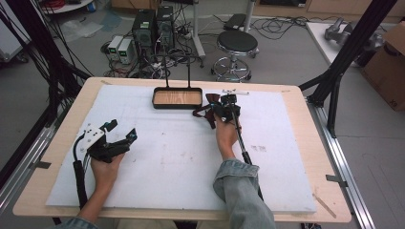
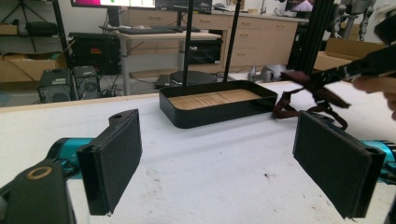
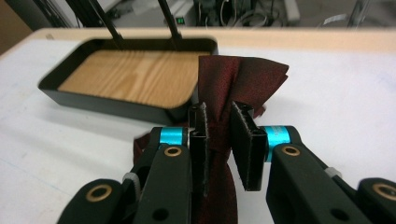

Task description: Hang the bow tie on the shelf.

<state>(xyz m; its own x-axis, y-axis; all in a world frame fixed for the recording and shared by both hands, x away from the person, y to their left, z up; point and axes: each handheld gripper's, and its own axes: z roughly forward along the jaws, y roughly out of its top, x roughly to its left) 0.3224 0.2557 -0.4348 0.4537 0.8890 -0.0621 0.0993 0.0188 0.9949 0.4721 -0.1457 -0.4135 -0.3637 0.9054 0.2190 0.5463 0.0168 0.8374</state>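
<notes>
OK, right gripper (image 1: 220, 106) is pinching the tie (image 3: 224, 135) by its middle, jaws clamped on it, near the desk's far edge, just right of the tray (image 1: 177, 104). Left gripper (image 1: 114, 136) is sitting near the left edge, jaws standing wide apart, nothing between them. Mat (image 1: 181, 162) is lying bare between the two hands, plenty of room. Tie is looking dark red, patterned, bunched and folded; right gripper view is showing the weave, left gripper view is showing straps dangling.

Black tongs (image 3: 219, 135) with cyan collars, brass rivets; denim sleeve (image 1: 243, 186).
</notes>
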